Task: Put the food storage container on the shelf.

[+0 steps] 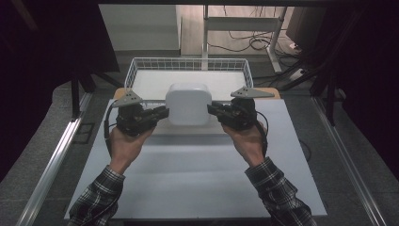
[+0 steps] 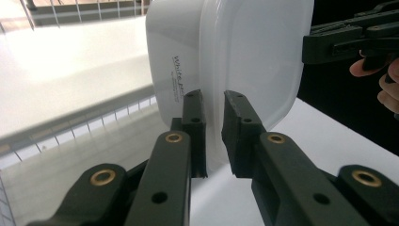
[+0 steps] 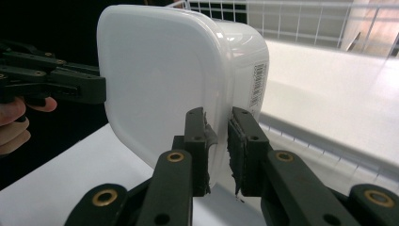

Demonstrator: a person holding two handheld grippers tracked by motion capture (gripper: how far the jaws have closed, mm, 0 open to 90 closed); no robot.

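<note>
Left claw: jaws pressed in on the protruding rim at the left side of the white plastic container, pinching it. In the left gripper view the two black jaws bracket the thin lip where lid meets tub. Right claw: the same hold on the opposite rim, jaws closed on the lip, seen close in the right gripper view.

The container hangs between the two claws, clear of the tabletop, lid facing the person and base toward the wire basket just behind. It sits at about the level of the basket's near rail. The basket holds a white liner; no other goods are visible in it.

Risks, as judged from this position:
- Each claw holds only a narrow strip of rim. If the hands drift apart or one twists, the lip could slide out of a jaw and the container would swing or drop.
- The lid seam lies at or beside the pinch points. Uneven pull could pop the lid from the tub.
- If the basket is the destination, the near rail is close to the container's base; a low carry could catch it on the wire.
- The cables trailing from both claws hang near the wrists and could snag.

Markings: on the tub's side wall, in the left gripper view, printed script begins "White"; the smaller line beneath is unreadable. In the right gripper view a barcode sticker sits on the wall; its digits are too small to read.
</note>
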